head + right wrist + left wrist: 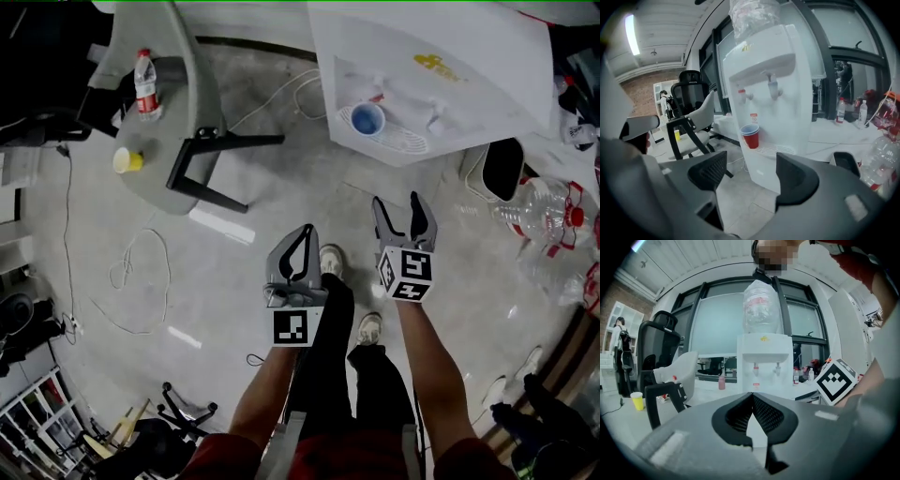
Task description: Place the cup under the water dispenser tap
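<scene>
Grey floor (281, 178) surrounds the water dispenser (787, 93); the cup (750, 136) sits beneath its tap (743, 96) to catch water, so we hold right gripper (397, 201) wide, left gripper (306, 229) closed, both empty.

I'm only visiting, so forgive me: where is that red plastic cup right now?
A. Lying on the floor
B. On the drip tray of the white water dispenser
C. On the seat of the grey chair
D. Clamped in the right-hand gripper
B: the red plastic cup stands upright on the drip tray of the white water dispenser, below its taps, while the right gripper has its jaws apart with nothing between them.
</scene>
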